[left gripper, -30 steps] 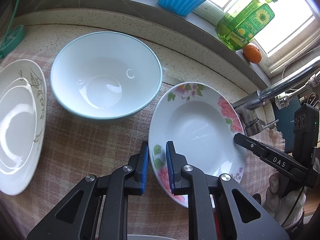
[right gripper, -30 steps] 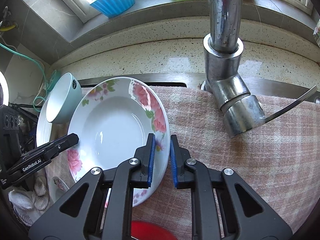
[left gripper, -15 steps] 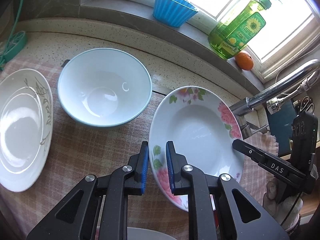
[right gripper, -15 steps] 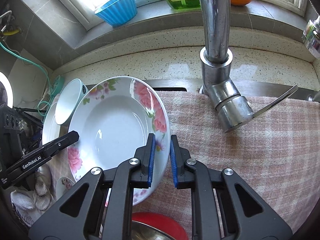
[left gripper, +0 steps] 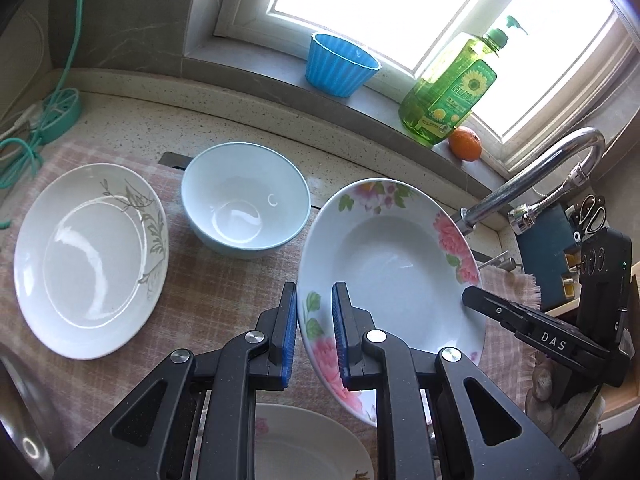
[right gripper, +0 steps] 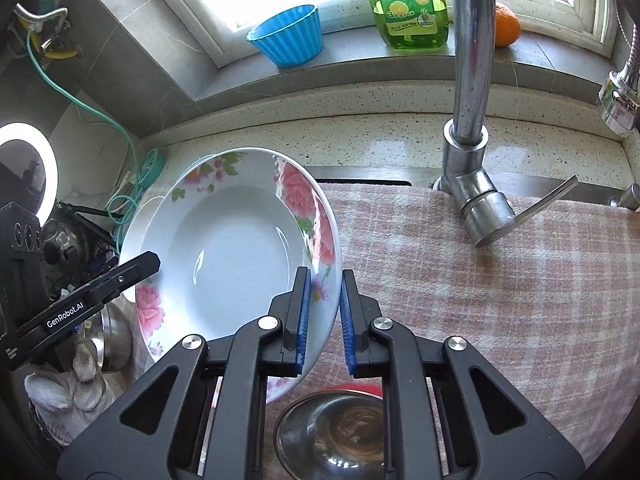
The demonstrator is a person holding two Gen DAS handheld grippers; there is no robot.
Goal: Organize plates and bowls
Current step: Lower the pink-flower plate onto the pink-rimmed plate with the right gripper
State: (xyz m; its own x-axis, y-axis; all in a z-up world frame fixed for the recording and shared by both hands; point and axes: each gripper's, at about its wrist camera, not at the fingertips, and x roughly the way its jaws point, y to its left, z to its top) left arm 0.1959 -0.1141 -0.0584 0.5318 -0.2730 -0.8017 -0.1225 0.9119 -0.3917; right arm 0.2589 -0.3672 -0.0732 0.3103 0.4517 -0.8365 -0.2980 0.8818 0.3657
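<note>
Left wrist view: your left gripper [left gripper: 314,334] is clamped on the near-left rim of the floral plate [left gripper: 384,264], and across the dish your right gripper [left gripper: 470,300] bites the opposite rim. Against a second ago the counter reads farther off: the blue bowl [left gripper: 245,196] and the leaf-pattern plate [left gripper: 90,256] look smaller and sit lower in the frame, more window shows, and another plate [left gripper: 304,444] has come into sight beneath the fingers. Judgement: the floral plate has been lifted clear of the checked cloth [left gripper: 216,280] and hangs tilted between both grips. Right wrist view: your right gripper [right gripper: 324,316] pinches the plate's right rim [right gripper: 332,256], jaws nearly closed on it; your left gripper [right gripper: 152,260] holds the far side. A steel bowl [right gripper: 332,432], barely visible earlier, now lies below the fingers; the faucet [right gripper: 472,184] has receded. Judgement: the carry is under way, with placement still open; stacking on a like plate looks plausible.
</note>
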